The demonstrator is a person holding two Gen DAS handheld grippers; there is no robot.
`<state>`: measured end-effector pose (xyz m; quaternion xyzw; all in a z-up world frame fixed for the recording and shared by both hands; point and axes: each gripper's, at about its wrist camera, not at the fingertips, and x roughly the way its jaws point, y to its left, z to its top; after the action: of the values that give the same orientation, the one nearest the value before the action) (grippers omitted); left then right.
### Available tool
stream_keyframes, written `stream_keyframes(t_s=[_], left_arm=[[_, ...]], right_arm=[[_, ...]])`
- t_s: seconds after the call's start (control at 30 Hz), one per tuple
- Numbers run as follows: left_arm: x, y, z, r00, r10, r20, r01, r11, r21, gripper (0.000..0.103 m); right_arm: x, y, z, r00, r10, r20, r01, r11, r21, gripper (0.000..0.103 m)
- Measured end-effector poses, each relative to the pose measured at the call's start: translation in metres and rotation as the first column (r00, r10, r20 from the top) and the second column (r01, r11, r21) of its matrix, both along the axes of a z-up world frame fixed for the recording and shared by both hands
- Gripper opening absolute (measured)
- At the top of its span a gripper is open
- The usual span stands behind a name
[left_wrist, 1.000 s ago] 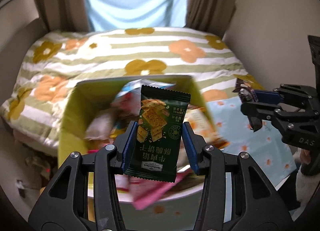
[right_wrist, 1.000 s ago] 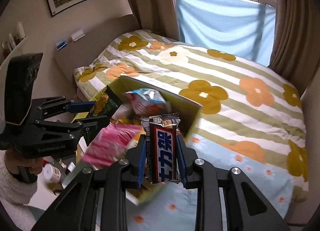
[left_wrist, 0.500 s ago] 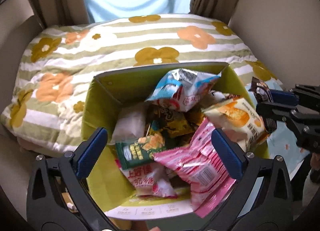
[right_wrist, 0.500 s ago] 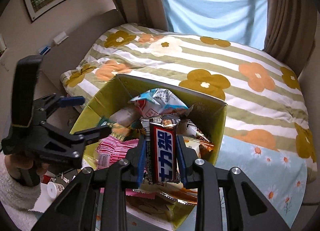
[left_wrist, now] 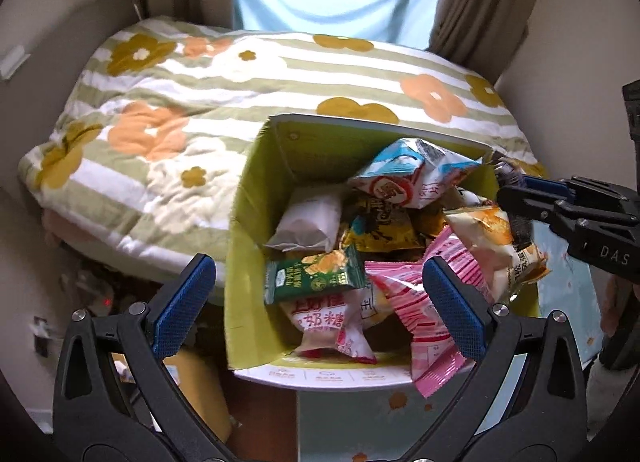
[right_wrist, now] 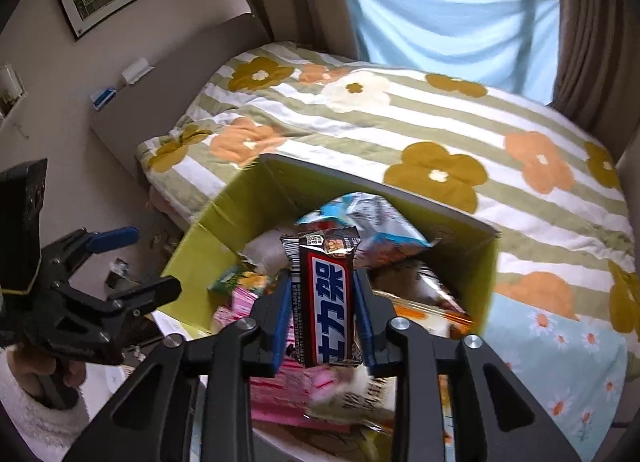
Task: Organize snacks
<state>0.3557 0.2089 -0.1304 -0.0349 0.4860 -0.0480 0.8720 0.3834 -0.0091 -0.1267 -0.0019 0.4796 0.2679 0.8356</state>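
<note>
A lime-green box (left_wrist: 256, 198) full of snack packets stands on the floral table cloth; it also shows in the right wrist view (right_wrist: 208, 222). My left gripper (left_wrist: 320, 302) is open and empty above the box's near edge. The dark green cracker packet (left_wrist: 314, 278) lies inside, beside a pink wafer pack (left_wrist: 416, 302) and a blue-white bag (left_wrist: 412, 174). My right gripper (right_wrist: 323, 302) is shut on a brown chocolate bar (right_wrist: 324, 298), held upright above the box. The right gripper also shows at the right of the left wrist view (left_wrist: 516, 198).
A bed with a striped flower quilt (left_wrist: 192, 114) lies behind the box. Curtains (right_wrist: 448, 2) hang at the window. The light blue daisy cloth (right_wrist: 560, 346) covers the table to the right. Clutter (left_wrist: 96, 294) sits on the floor to the left.
My left gripper opened and let the green cracker packet drop into the box. My right gripper moved over the box, still holding the chocolate bar.
</note>
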Motion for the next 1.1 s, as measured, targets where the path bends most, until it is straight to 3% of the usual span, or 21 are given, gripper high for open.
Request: stream_keyframes(t_s=[0.03,0.07,0.23,0.43,0.67,0.83,1.0,1.1], left_arm=[[-0.001,0.000,0.000,1.000,0.000,0.004,0.000,1.000,0.002,0.103],[-0.002,0.000,0.000,1.000,-0.002,0.005,0.002,1.000,0.006,0.103],[-0.003,-0.002,-0.009,1.000,-0.018,0.005,0.017,0.999,0.031,0.103],[-0.008,-0.011,-0.006,0.999,-0.041,0.024,0.039,0.996,0.080,0.103],[-0.029,-0.027,0.023,0.995,-0.029,0.091,0.020,0.996,0.092,0.103],[-0.061,-0.053,0.059,0.985,-0.016,0.172,-0.001,0.995,0.100,0.103],[-0.114,-0.091,0.104,0.958,-0.013,0.287,-0.006,0.998,0.065,0.103],[-0.145,-0.111,0.121,0.940,-0.019,0.342,-0.001,0.998,0.059,0.103]], right_arm=[[0.001,0.001,-0.002,1.000,-0.006,-0.004,0.006,1.000,0.002,0.079],[0.001,0.001,-0.002,1.000,-0.023,0.003,0.023,1.000,-0.005,0.103],[-0.008,-0.011,-0.009,0.991,-0.130,0.040,0.132,0.990,-0.046,0.103],[-0.017,-0.021,-0.008,0.981,-0.192,0.035,0.192,0.981,-0.012,0.103],[-0.039,-0.038,0.016,0.974,-0.206,0.090,0.206,0.979,0.003,0.103],[-0.074,-0.066,0.047,0.963,-0.224,0.149,0.225,0.974,0.006,0.103],[-0.131,-0.110,0.089,0.919,-0.312,0.241,0.321,0.947,0.002,0.103],[-0.170,-0.137,0.110,0.876,-0.377,0.302,0.396,0.918,-0.003,0.103]])
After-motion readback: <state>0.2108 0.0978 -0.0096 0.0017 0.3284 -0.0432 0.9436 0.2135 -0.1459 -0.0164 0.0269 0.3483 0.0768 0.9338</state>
